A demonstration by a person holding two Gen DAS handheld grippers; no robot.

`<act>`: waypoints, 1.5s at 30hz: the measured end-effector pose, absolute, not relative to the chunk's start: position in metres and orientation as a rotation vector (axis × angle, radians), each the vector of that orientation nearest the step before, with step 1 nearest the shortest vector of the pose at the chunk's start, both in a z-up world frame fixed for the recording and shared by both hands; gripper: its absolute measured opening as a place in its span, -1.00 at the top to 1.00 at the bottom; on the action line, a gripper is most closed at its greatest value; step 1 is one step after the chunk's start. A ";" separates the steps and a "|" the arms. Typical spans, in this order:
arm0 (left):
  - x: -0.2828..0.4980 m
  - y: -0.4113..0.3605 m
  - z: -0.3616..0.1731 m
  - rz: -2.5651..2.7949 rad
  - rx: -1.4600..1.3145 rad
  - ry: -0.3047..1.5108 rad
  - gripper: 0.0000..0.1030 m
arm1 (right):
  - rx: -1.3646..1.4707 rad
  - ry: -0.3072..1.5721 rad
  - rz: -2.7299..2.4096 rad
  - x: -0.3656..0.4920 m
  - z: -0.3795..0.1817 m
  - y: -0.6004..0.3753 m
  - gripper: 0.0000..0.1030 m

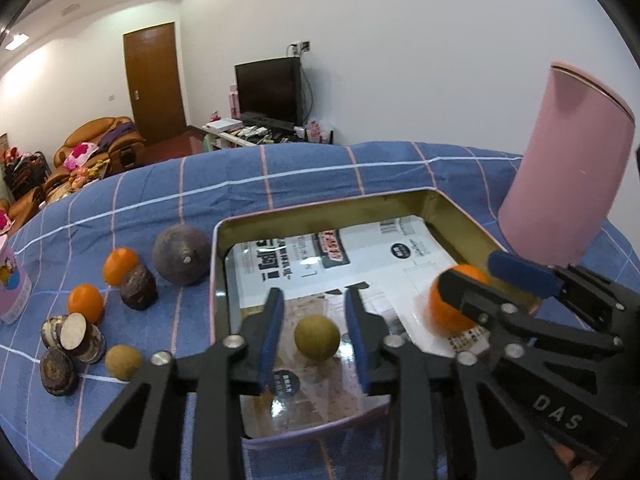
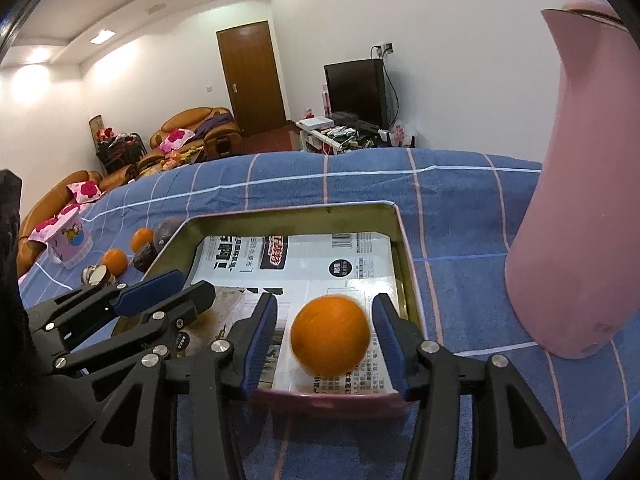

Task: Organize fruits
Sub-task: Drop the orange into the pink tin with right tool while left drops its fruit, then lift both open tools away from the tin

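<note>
A shallow metal tin lies on a blue checked cloth; it also shows in the right wrist view. My left gripper is open over the tin, with a tan longan lying between its fingers, untouched. My right gripper is open around an orange that is blurred, inside the tin's right side. The orange and right gripper also show in the left wrist view. Left of the tin lie two small oranges, a dark round fruit, brown water chestnuts and another longan.
A tall pink canister stands right of the tin, close to the right gripper. A small pink cup stands at the far left of the cloth. The table's far edge lies beyond the tin, with a sofa and TV behind.
</note>
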State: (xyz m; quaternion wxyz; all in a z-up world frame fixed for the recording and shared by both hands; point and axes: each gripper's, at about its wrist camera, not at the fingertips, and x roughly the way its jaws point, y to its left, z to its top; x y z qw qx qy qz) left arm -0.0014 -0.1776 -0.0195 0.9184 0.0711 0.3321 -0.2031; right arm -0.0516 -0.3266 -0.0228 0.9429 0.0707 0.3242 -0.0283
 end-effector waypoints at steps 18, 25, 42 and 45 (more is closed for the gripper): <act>-0.025 -0.186 -0.009 -0.375 0.227 0.551 -1.00 | 0.158 0.562 -0.085 -0.063 -0.011 -0.331 -0.37; -0.020 -0.180 -0.008 -0.342 0.200 0.557 -1.00 | 0.136 0.528 -0.136 -0.065 -0.007 -0.330 -0.42; -0.024 -0.189 -0.010 -0.279 0.271 0.544 -1.00 | 0.093 0.496 -0.179 -0.056 -0.001 -0.327 -0.53; -0.026 -0.186 -0.007 -0.256 0.264 0.522 -1.00 | 0.071 0.482 -0.188 -0.058 0.001 -0.324 -0.53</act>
